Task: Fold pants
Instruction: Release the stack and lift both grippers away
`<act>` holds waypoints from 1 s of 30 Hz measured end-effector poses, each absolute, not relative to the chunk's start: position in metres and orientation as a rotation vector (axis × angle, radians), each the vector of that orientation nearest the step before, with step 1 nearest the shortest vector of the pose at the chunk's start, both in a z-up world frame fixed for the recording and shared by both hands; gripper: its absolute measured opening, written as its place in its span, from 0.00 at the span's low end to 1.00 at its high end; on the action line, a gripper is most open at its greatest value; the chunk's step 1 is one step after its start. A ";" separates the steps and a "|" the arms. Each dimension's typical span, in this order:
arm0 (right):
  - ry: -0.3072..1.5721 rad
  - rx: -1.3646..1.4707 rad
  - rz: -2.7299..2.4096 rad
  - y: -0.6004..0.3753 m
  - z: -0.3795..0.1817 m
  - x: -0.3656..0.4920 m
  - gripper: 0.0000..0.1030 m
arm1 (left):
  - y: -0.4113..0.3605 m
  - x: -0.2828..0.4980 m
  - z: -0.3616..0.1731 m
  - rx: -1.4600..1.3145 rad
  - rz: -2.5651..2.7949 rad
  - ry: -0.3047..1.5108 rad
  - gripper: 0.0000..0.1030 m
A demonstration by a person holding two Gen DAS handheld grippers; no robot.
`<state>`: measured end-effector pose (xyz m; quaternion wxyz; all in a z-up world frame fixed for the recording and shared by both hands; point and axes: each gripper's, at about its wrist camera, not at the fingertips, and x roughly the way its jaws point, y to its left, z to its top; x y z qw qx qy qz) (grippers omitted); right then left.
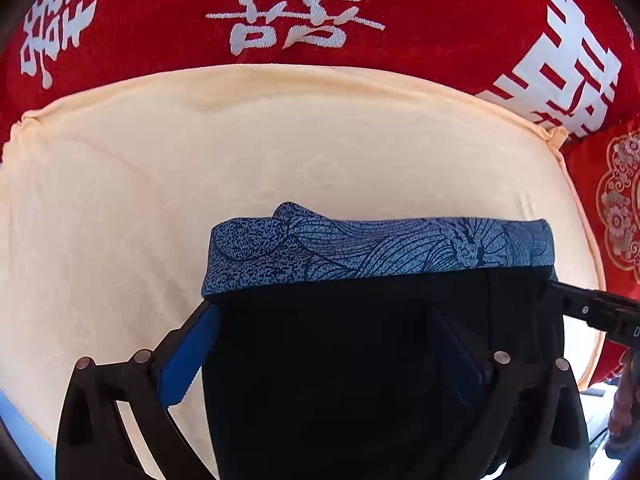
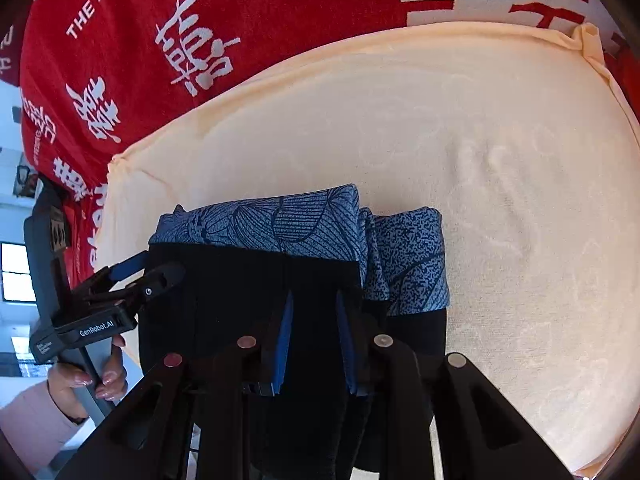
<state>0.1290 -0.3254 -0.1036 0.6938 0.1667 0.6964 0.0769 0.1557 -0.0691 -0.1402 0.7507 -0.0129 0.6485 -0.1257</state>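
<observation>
The pants (image 1: 360, 360) are black with a blue patterned band (image 1: 380, 248) along their far edge. They lie folded on a cream towel (image 1: 240, 152). My left gripper (image 1: 332, 308) stands wide open, its fingers on either side of the black cloth. My right gripper (image 2: 312, 300) has its jaws narrowed onto a fold of the black cloth (image 2: 312, 344), with the blue band (image 2: 280, 228) just ahead. The right gripper shows at the right edge of the left wrist view (image 1: 592, 312). The left gripper shows at the left in the right wrist view (image 2: 132, 276).
A red cloth with white characters (image 1: 320, 12) lies beyond the towel and around it (image 2: 140, 60). A red cushion with gold flowers (image 1: 616, 208) sits at the right. A hand in a pink sleeve (image 2: 88, 380) holds the left gripper's handle.
</observation>
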 end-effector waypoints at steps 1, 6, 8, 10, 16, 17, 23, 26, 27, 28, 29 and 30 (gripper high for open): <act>1.561 0.363 0.154 -0.327 -0.100 0.128 0.29 | -0.071 0.152 -0.136 -0.008 -0.267 1.422 0.99; 1.569 0.413 0.077 -0.342 -0.087 0.103 0.64 | -0.075 0.128 -0.118 0.047 -0.236 1.443 0.99; 1.579 0.412 0.042 -0.344 -0.081 0.087 0.67 | -0.074 0.117 -0.110 0.058 -0.237 1.446 0.99; 1.596 0.393 0.010 -0.343 -0.075 0.072 0.71 | -0.073 0.103 -0.102 0.094 -0.232 1.469 0.99; 1.585 0.319 -0.074 -0.321 -0.048 0.033 0.93 | -0.075 0.068 -0.074 0.169 -0.263 1.474 0.99; 1.574 0.303 -0.073 -0.315 -0.042 0.029 1.00 | -0.076 0.065 -0.069 0.176 -0.261 1.467 0.99; 1.584 0.269 -0.063 -0.285 -0.009 0.019 1.00 | -0.069 0.047 -0.034 0.181 -0.245 1.463 0.99; 1.591 0.260 -0.081 -0.275 0.005 0.019 1.00 | -0.062 0.044 -0.018 0.171 -0.228 1.452 0.99; 1.588 0.261 -0.083 -0.272 0.011 0.018 1.00 | -0.061 0.042 -0.013 0.169 -0.222 1.451 0.99; 1.584 0.260 -0.088 -0.270 0.017 0.017 1.00 | -0.059 0.041 -0.008 0.167 -0.222 1.451 0.99; 1.582 0.258 -0.093 -0.268 0.021 0.016 1.00 | -0.056 0.039 -0.004 0.165 -0.222 1.449 0.99; 1.582 0.260 -0.097 -0.266 0.025 0.015 1.00 | -0.054 0.038 -0.001 0.167 -0.219 1.447 0.99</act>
